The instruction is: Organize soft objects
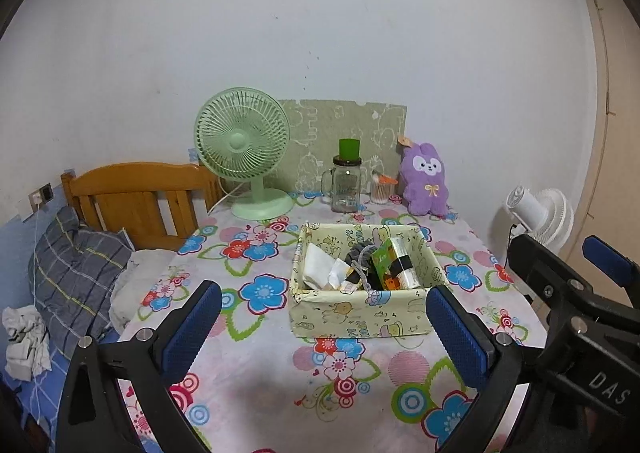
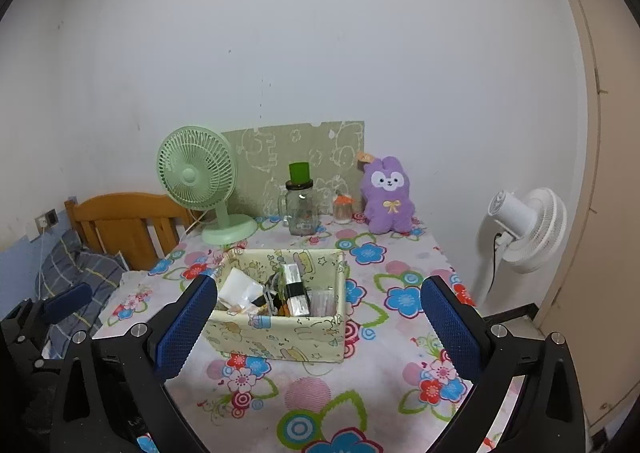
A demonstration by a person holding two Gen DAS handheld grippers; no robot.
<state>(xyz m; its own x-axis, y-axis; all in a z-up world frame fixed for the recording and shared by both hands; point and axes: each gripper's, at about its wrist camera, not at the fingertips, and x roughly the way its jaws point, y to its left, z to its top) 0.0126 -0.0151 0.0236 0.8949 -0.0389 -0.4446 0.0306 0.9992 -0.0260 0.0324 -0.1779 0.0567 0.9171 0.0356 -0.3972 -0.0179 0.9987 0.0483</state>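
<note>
1. Both grippers are hovering over the flowered tablecloth [image 1: 256, 373]: left gripper [image 1: 324, 325] and right gripper [image 2: 320, 327] are each standing spread wide, pinching nothing.
2. Beyond them, the fabric storage box [image 1: 360, 317] is sitting mid-table, its long axis running across the left view, holding packets and soft bits.
3. At the far edge, the purple plush bunny [image 1: 425, 183] is sitting upright against the wall, facing the cameras.
</note>
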